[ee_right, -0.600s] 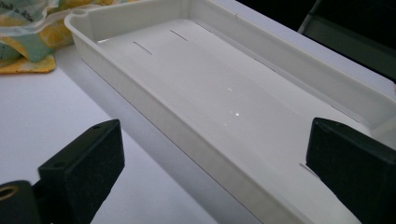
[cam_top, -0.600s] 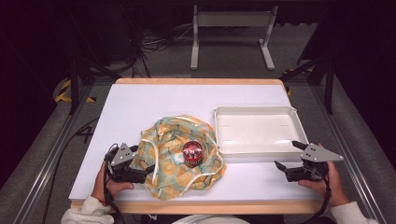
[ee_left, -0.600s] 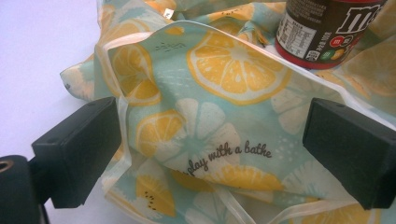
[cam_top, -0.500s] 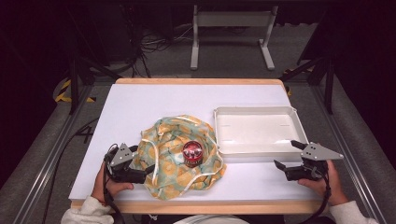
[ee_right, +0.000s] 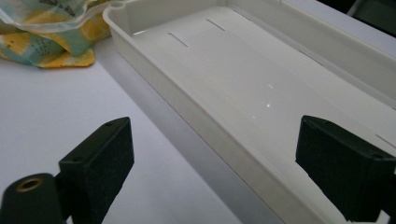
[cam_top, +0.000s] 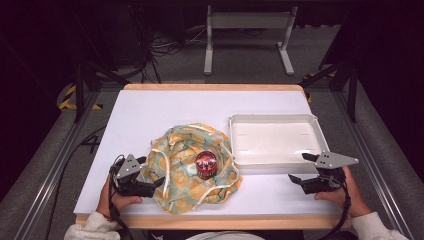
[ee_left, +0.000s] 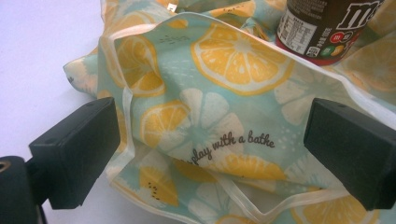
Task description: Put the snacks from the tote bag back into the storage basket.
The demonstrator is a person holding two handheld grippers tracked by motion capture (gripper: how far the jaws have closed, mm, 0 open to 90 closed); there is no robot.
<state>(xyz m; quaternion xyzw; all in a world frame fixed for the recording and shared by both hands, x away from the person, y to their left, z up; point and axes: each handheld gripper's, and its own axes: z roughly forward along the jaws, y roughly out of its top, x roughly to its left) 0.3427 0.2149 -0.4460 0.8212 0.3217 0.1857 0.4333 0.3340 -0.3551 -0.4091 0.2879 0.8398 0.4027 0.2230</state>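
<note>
We see our left gripper (ee_left: 210, 154) spread wide over lemon-printed teal cloth (ee_left: 219, 93), a brown candy jar (ee_left: 327, 25) beyond.

Bag (ee_left: 210, 116) is thin printed cloth, matt; tray (ee_right: 261, 88) smooth, slightly glossy white plastic; tabletop (cam_top: 165, 107) matt white, wood-edged.

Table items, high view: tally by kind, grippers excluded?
Lemon-print cloth bag: 1
Red-lidded jar standing on the bag: 1
White tray, nothing in it: 1
Total: 3
</note>
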